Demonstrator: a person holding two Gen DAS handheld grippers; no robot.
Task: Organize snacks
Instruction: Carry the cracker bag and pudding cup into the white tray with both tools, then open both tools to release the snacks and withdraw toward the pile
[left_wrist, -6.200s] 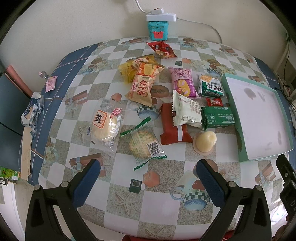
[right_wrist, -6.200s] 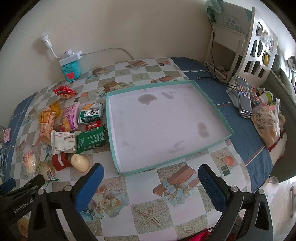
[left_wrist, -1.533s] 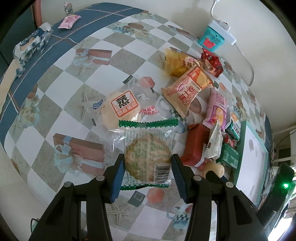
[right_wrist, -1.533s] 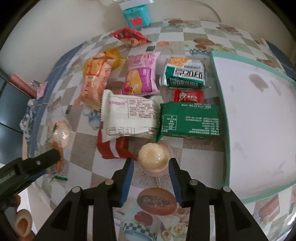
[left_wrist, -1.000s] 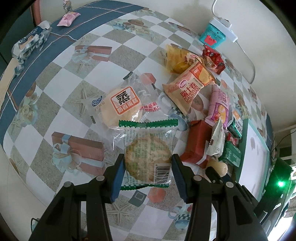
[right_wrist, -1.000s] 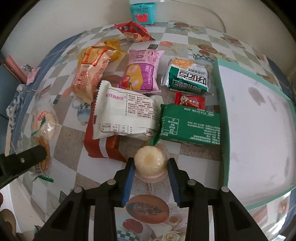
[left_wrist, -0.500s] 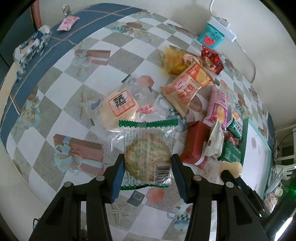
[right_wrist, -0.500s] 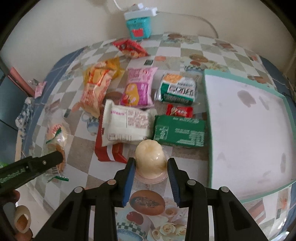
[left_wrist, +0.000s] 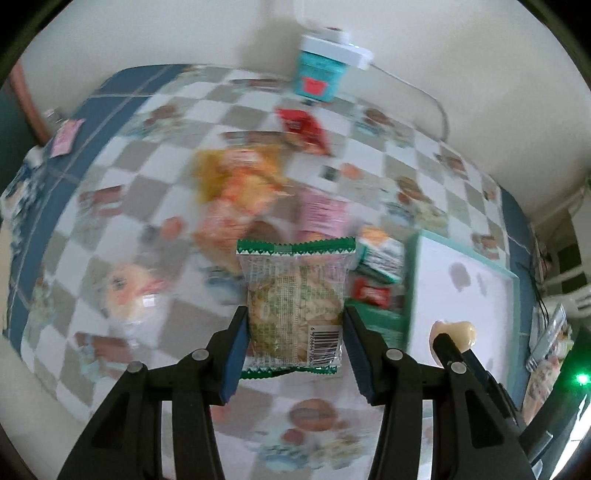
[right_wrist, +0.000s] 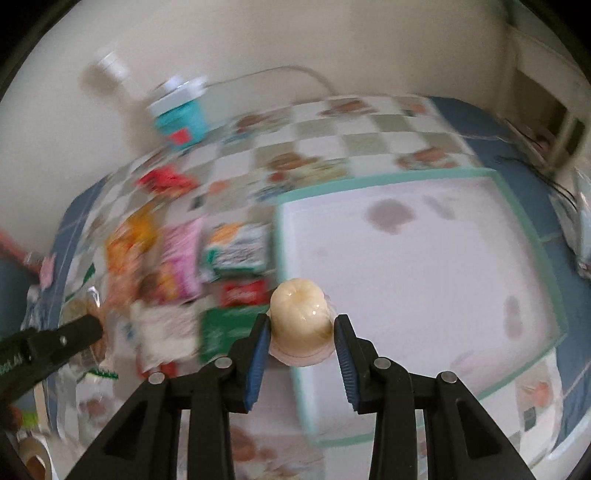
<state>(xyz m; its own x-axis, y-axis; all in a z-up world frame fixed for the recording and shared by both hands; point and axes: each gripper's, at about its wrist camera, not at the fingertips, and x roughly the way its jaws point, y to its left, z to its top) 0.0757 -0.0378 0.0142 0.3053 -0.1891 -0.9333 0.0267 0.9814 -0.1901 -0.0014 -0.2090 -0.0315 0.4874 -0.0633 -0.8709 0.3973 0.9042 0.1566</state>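
Here, a clear cellophane packet with green serrated edges holding a round cracker (left_wrist: 294, 310) sits clamped in the left gripper (left_wrist: 295, 334), lifted above the checkered tablecloth (left_wrist: 155, 122). A pale cream dome-shaped jelly cup (right_wrist: 300, 317) is pinched in the right gripper (right_wrist: 301, 341), above the near-left edge of the shallow white tray with a mint-green rim (right_wrist: 524, 229). Blurred snack packets (right_wrist: 177, 266) lie left of the tray.

Two claws were there, the left claw (left_wrist: 295, 325) and the right claw (right_wrist: 300, 332), each with one snack: one clear cookie packet (left_wrist: 294, 302) and one pale jelly cup (right_wrist: 300, 314). One teal-rimmed tray (right_wrist: 532, 236) lay right; the blurred packets left defied counting.
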